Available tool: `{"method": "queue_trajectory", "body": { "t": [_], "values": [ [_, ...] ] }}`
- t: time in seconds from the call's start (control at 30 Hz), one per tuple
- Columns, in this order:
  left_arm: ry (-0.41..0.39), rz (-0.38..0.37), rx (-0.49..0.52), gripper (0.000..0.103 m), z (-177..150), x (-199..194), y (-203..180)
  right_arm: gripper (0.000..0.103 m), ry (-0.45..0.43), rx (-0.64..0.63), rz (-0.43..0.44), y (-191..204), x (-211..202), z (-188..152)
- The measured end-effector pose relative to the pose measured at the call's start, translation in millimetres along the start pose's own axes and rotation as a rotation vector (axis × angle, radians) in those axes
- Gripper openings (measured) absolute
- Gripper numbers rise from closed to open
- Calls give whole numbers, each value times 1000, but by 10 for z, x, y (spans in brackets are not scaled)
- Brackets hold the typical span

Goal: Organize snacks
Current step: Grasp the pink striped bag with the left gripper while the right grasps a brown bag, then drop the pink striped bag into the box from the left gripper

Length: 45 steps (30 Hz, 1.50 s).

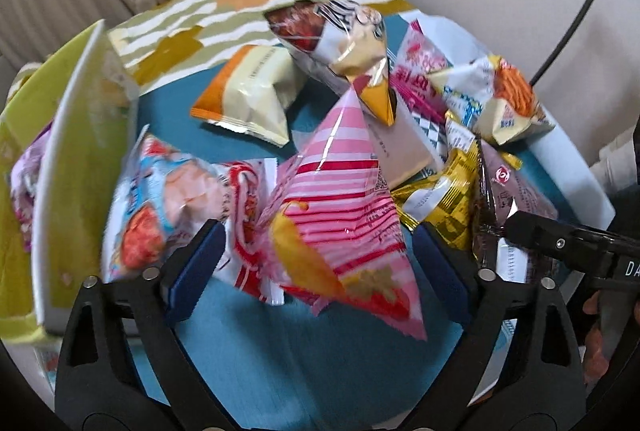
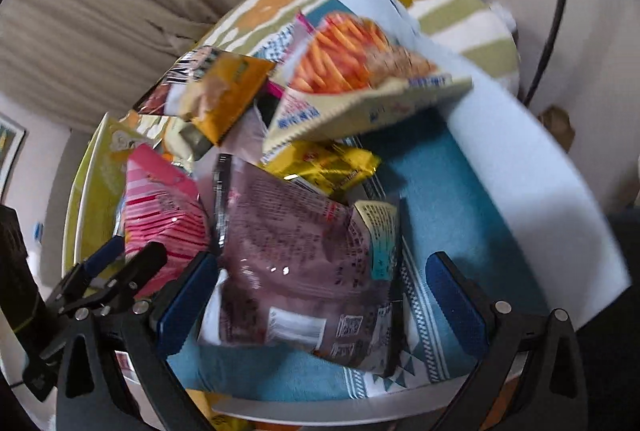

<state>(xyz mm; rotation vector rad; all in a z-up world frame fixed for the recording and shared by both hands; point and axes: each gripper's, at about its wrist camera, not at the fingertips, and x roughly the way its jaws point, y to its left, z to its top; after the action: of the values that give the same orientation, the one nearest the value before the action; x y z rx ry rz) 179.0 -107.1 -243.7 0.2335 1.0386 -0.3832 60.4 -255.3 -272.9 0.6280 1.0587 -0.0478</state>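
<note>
About ten snack packets lie heaped on a teal mat (image 1: pixel 224 151), all crinkly glossy film. Between the spread fingers of the left gripper (image 1: pixel 320 251) sits one pink-striped packet (image 1: pixel 344 199), pyramid-shaped, its tip pointing away from the gripper; neither pad clearly presses it. Just left of that gripper lies one blue-and-red shrimp-print packet (image 1: pixel 160 199). Ahead of it are one cream-and-orange pillow packet (image 1: pixel 252 95) and one white-and-gold packet (image 1: pixel 340 39) propped on the heap. Ahead and to its right sit one gold-foil packet (image 1: pixel 444 191) and one orange-sticks packet (image 1: pixel 504 95).

The right gripper (image 2: pixel 324 295) is also spread wide, with one purple-brown packet (image 2: pixel 296 263) lying flat between its fingers, against the left pad and apart from the right one.

Left of the left gripper stands one yellow-green box (image 1: pixel 76 151), stiff card with white edges, holding a purplish packet (image 1: pixel 24 175), too blurred to name. A striped green-and-ochre cloth (image 1: pixel 224 15) lies beyond the heap.
</note>
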Motion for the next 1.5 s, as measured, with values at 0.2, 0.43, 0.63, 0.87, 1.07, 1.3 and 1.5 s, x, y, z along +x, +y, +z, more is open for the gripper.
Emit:
{"method": "queue_trajectory", "body": {
  "t": [0.2, 0.43, 0.63, 0.87, 1.07, 1.3, 1.5],
  "values": [
    [39, -24, 51, 81, 68, 173, -20, 103, 27, 70, 20, -72, 164, -17],
    [50, 13, 102, 59, 119, 236, -79, 103, 15, 79, -6, -89, 157, -46],
    [54, 4, 107, 56, 121, 211, -94, 103, 13, 80, -10, -43, 230, -28],
    [44, 1, 91, 55, 78, 125, -94, 102, 11, 49, -21, -16, 246, -32],
    [36, 3, 91, 55, 39, 60, -121, 79, -9, 5, -12, 29, 165, -74],
    [7, 7, 82, 55, 4, -142, -163, 71, -40, -13, 11, 51, 3, -105],
    [-46, 13, 70, 55, 22, -464, -211, 71, -77, -46, 30, 111, -255, -115]
  ]
}}
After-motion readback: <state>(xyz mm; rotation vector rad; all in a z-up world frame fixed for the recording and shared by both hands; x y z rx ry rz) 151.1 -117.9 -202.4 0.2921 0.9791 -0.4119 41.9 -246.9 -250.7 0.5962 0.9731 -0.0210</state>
